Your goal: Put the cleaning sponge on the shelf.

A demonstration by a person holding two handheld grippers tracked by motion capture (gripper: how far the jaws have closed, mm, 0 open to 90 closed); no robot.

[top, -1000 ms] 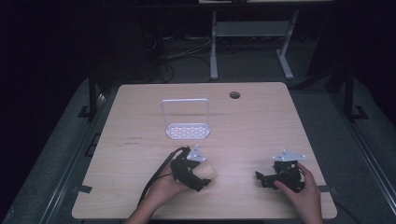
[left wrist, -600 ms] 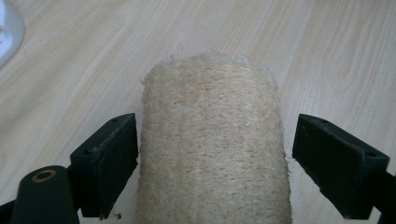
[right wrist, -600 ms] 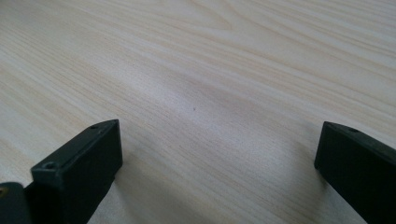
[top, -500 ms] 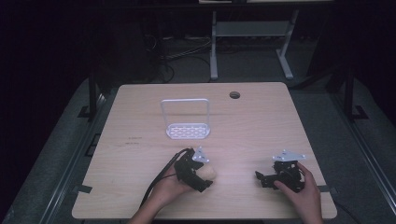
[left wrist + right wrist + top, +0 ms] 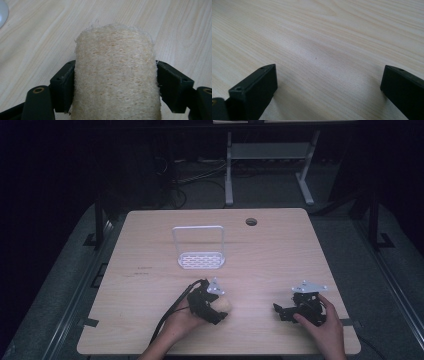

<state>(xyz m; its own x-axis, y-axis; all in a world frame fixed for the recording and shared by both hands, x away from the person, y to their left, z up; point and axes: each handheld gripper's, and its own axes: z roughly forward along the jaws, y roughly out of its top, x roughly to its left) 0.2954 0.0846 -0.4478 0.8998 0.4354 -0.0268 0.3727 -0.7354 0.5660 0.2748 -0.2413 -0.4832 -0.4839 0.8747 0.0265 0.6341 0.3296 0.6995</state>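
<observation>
Loofah (image 5: 115,75), pale and fibrous, sat on the table (image 5: 280,255) near its front edge, pinched across its middle by the left gripper (image 5: 212,306). It looked light, springy and rough, so slipping seemed unlikely; those 2 flat sides looked the right place to hold. The right gripper (image 5: 282,312) rested on the wood well apart, jaws spread, nothing between them. A white rack (image 5: 200,260) stood farther back.
</observation>
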